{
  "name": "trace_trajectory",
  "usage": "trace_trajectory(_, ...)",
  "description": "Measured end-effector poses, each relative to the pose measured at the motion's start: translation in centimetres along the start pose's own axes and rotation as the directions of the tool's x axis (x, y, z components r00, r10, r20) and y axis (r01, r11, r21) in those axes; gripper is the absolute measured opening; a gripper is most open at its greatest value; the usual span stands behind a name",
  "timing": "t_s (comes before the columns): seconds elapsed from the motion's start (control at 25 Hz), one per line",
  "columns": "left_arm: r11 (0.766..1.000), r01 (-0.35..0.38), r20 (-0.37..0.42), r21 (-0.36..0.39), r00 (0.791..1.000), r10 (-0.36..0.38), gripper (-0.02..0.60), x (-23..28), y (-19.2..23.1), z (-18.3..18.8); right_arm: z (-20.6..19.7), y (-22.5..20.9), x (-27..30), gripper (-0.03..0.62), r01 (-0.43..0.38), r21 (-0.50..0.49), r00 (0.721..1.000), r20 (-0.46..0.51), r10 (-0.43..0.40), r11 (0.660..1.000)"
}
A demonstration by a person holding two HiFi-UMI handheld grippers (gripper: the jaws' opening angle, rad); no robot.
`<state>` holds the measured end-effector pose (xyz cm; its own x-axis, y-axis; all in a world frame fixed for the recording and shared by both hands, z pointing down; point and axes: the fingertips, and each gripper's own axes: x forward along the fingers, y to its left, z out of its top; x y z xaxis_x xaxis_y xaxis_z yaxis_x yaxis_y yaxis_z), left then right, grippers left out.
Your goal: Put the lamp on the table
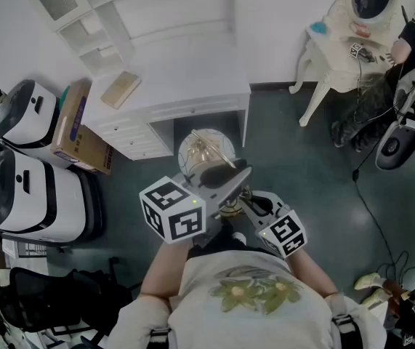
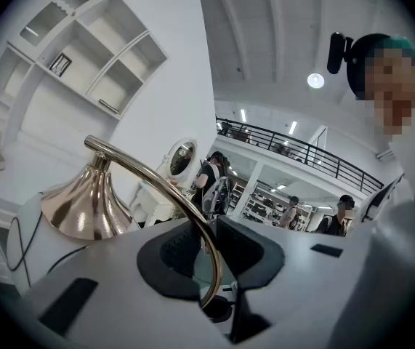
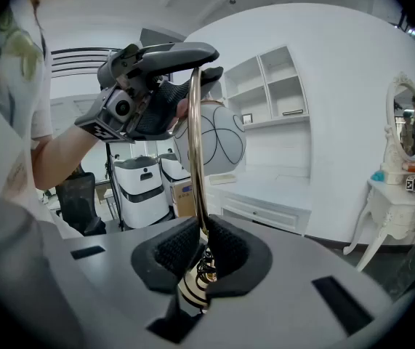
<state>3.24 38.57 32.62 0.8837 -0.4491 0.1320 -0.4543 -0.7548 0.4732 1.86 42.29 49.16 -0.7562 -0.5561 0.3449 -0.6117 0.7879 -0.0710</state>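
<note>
A lamp with a thin gold stem (image 3: pixel 195 158) and a round pale shade (image 1: pixel 206 151) hangs in the air in front of the white table (image 1: pixel 185 78), held by both grippers. My left gripper (image 2: pixel 206 249) is shut on the curved top of the stem (image 2: pixel 156 177), just behind the gold bell cap (image 2: pixel 83 209). My right gripper (image 3: pixel 198 249) is shut on the lower stem, with the striped lamp base (image 3: pixel 191 291) under its jaws. In the head view the left gripper (image 1: pixel 225 174) sits above the right gripper (image 1: pixel 242 198), both close to my chest.
A flat wooden piece (image 1: pixel 121 89) lies on the table under white shelves (image 1: pixel 83 20). A cardboard box (image 1: pixel 76 129) and two white machines (image 1: pixel 25 187) stand at the left. A white dressing table with mirror (image 1: pixel 345 42), a seated person (image 1: pixel 411 49) and floor cables lie at the right.
</note>
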Motion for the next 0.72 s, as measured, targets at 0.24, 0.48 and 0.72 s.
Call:
trace_trajectory(0.24, 1.0, -0.003, -0.008, -0.011, 1.0, 0.003, 0.08, 0.3, 1.2, 0.2, 0.0, -0.5, 0.8, 0.058, -0.004, 0.004, 1.0, -0.007, 0.004, 1.0)
trace_trajectory(0.48, 1.0, 0.001, 0.003, -0.031, 1.0, -0.001, 0.08, 0.7, 3.1, 1.2, 0.7, -1.8, 2.2, 0.058, -0.005, 0.013, 1.0, -0.004, 0.005, 1.0)
trace_trajectory(0.72, 1.0, 0.014, -0.011, -0.021, 1.0, -0.015, 0.08, 1.6, 5.8, 2.5, 1.4, -3.8, 4.6, 0.058, 0.003, 0.018, 1.0, -0.012, -0.003, 1.0)
